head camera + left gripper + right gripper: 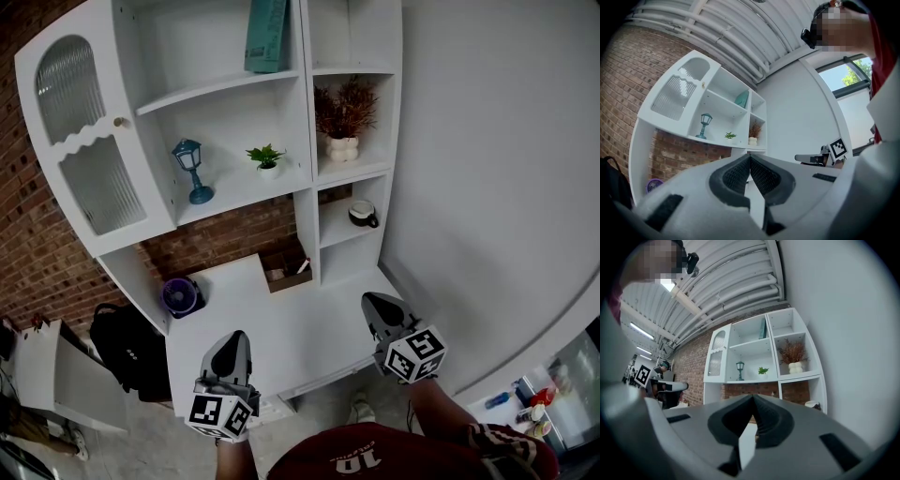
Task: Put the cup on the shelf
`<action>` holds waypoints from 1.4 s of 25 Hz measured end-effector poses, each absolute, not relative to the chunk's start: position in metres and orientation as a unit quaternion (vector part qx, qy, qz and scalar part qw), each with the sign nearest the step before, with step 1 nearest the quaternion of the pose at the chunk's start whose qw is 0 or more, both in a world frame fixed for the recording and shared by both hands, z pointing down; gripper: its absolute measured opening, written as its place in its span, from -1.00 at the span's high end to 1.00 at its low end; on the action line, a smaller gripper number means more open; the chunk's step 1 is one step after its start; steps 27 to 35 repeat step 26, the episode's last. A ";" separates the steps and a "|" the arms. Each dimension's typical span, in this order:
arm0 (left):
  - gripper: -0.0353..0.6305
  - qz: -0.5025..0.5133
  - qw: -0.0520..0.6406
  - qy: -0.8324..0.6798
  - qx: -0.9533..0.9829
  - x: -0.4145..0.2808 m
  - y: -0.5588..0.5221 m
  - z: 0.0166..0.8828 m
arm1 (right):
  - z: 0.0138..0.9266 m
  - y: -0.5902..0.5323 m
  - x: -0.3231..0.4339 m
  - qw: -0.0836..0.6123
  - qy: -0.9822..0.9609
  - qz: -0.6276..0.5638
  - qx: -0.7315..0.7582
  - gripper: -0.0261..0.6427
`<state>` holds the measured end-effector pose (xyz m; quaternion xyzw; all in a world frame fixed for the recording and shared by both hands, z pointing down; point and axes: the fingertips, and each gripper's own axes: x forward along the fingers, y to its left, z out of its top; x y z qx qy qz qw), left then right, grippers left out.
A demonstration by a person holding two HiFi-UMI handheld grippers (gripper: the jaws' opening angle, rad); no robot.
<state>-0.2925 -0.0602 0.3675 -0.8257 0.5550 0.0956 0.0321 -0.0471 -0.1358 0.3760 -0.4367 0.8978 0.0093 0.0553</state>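
A white cup with a dark inside (361, 214) stands in the low right shelf compartment of the white shelf unit (309, 202); its rim also peeks out at the right edge of the right gripper view (813, 404). My left gripper (234, 339) (750, 157) hovers over the front of the white desk (281, 328), jaws shut with nothing between them. My right gripper (375, 302) (752, 397) is over the desk's right front, also shut and empty, well short of the cup. Each gripper shows in the other's view: the right gripper (820, 158), the left gripper (661, 386).
The shelves hold a blue lantern (192, 169), a small green plant (266, 157), dried stems in a white vase (343, 122) and a teal book (267, 33). A purple fan (181, 296) and a brown box (286, 274) sit at the desk's back. A black backpack (131, 347) lies left.
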 end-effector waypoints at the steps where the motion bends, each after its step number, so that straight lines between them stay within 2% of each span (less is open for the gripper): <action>1: 0.92 0.096 0.031 0.555 -0.826 -0.293 -0.060 0.368 | 0.377 -0.136 -0.048 0.054 0.898 0.010 -0.437 0.91; 35: 0.92 0.094 0.025 0.552 -0.829 -0.286 -0.065 0.372 | 0.383 -0.138 -0.045 0.050 0.899 0.003 -0.435 0.91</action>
